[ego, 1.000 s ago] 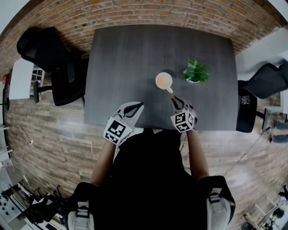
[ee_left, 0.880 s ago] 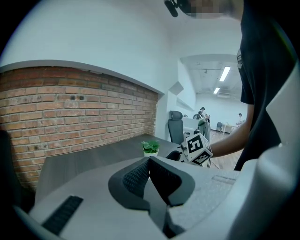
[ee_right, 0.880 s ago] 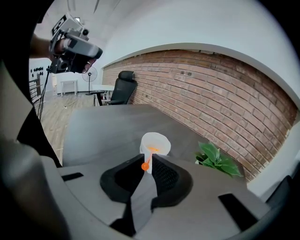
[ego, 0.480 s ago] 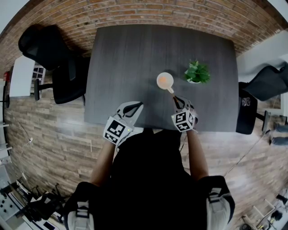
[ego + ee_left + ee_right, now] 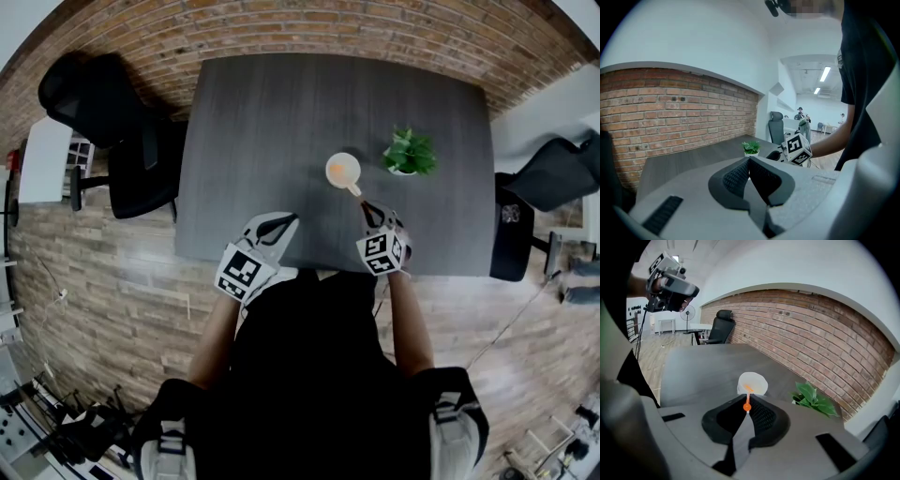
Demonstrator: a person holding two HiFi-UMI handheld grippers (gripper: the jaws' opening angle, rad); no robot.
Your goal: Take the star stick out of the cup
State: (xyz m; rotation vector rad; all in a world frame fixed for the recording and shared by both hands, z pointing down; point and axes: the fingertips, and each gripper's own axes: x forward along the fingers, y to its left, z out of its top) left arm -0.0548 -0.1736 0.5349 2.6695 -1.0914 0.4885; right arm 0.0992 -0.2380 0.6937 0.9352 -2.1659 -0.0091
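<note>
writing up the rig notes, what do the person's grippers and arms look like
Both the left gripper and the right gripper have pale grey bodies, with black ribbed pads lining jaws that narrow to a point. Each carries a white cube printed with black square markers. The person wears a black short-sleeved top.

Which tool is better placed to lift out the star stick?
Right. The right tool is shut on the star stick leaning from the cup; the left tool is shut, empty, aside.
</note>
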